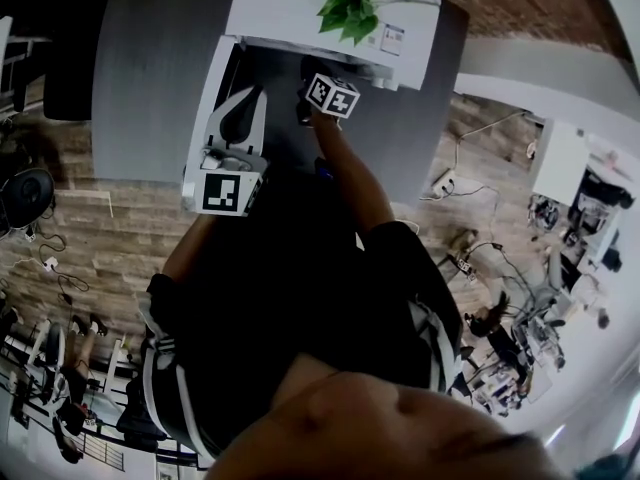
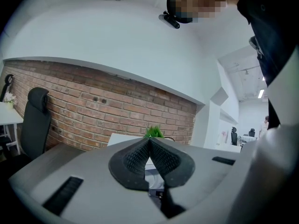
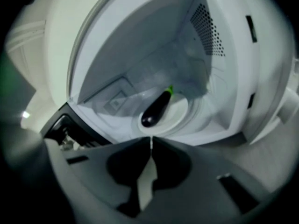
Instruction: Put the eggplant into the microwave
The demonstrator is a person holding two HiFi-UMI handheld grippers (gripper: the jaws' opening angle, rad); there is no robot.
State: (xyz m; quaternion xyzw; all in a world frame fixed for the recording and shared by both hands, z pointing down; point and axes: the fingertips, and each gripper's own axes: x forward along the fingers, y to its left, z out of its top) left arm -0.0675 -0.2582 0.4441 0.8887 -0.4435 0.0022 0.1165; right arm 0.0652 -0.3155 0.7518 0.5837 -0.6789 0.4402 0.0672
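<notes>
In the right gripper view a dark purple eggplant (image 3: 156,108) with a green stem lies on the white turntable plate (image 3: 180,115) inside the open white microwave (image 3: 224,55). My right gripper (image 3: 150,143) is shut with nothing in it, its tips just in front of the eggplant and apart from it. In the head view its marker cube (image 1: 332,95) sits at the microwave's dark opening (image 1: 275,68). My left gripper (image 2: 149,140) is shut and empty; in the head view the left gripper (image 1: 248,98) is held beside the opening, to its left.
The microwave (image 1: 300,8) stands on a grey table (image 1: 150,88) with a green plant (image 1: 350,0) on top. Its open door (image 1: 212,88) hangs at the left. A brick wall (image 2: 93,101) and a dark chair (image 2: 35,125) lie behind. Cables and chairs crowd the floor.
</notes>
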